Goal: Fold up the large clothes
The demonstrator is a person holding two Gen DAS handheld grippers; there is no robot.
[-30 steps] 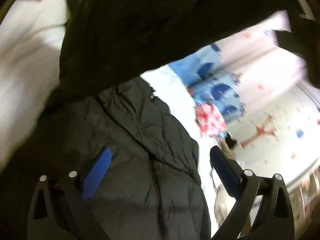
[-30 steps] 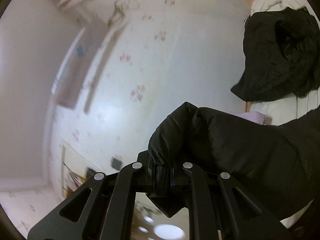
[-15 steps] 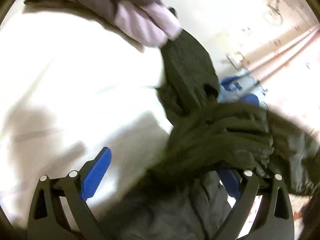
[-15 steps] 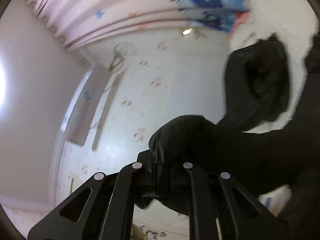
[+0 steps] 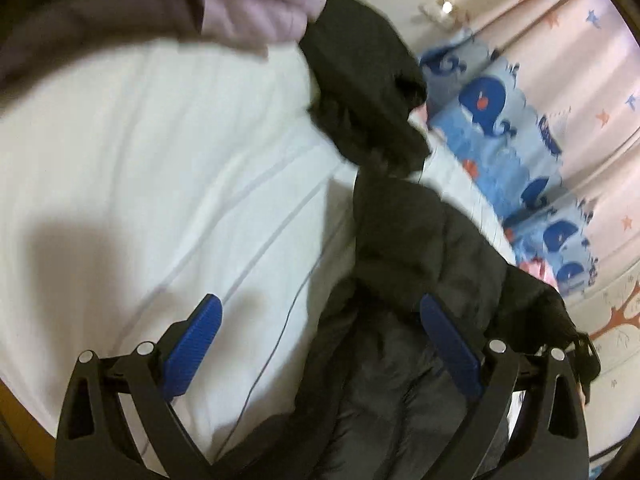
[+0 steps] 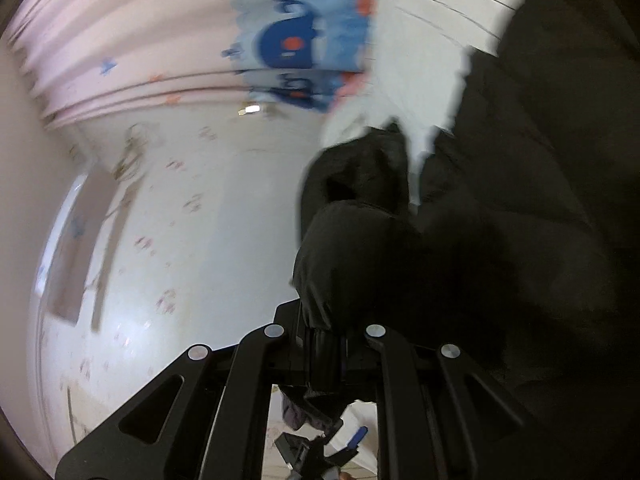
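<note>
A large black puffer jacket lies on a white bed sheet, bunched toward the right. My left gripper is open with its blue pads spread; its right pad sits over the jacket, its left pad over bare sheet. My right gripper is shut on a fold of the black jacket, which is lifted and fills the right side of that view. A second dark piece of the jacket lies further up the bed.
A lilac garment lies at the top of the bed. A blue whale-print blanket lies along the far edge beside pink star-pattern curtains. A thin dark cord runs across the sheet. A white patterned wall fills the right wrist view.
The left gripper has swung over the bed and now looks down on sheet and jacket. The right gripper, still shut on the jacket, has carried it toward the bed, closer to the whale blanket.
</note>
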